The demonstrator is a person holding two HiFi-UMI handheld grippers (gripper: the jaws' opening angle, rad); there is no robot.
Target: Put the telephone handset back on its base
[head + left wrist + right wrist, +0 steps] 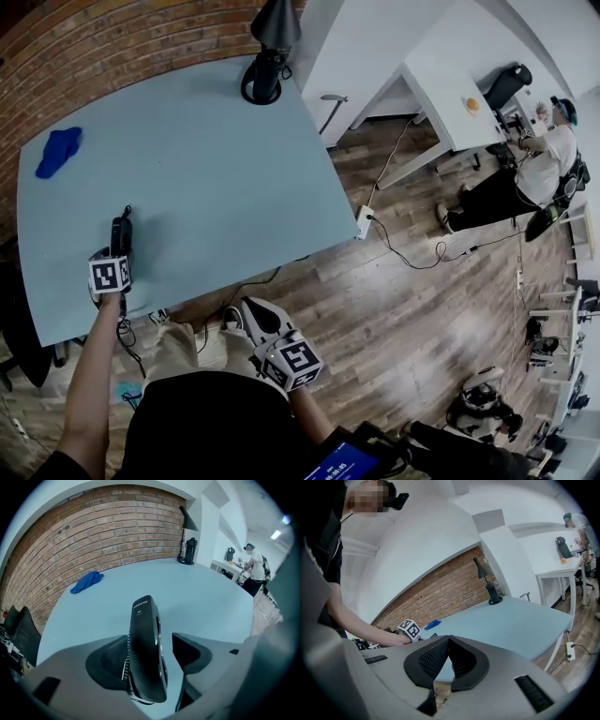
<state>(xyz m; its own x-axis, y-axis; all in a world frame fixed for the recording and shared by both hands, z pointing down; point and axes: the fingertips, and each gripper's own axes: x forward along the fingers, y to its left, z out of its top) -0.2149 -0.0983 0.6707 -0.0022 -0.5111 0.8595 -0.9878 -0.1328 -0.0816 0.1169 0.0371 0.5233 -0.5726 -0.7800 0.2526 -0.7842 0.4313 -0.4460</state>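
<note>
A black telephone handset (pixel 146 658) stands upright on the pale blue table (pixel 201 602), between the jaws of my left gripper (pixel 150 654). The jaws stand wide: the left pad (pixel 110 656) lies close beside the handset, and a clear gap separates it from the right pad (pixel 186 649). In the head view the handset (pixel 121 234) sits near the table's front left edge, just beyond the left gripper (pixel 114 261). Its base is hidden behind handset and gripper. My right gripper (pixel 247 315) hangs off the table over the floor, its pads (pixel 440 656) shut together on nothing.
A blue cloth (pixel 58 151) lies at the table's far left. A black lamp (pixel 263 75) stands at the far edge. Cables and a power strip (pixel 364 222) lie on the wooden floor. A person (pixel 553 150) sits by white tables (pixel 450 103) at the right.
</note>
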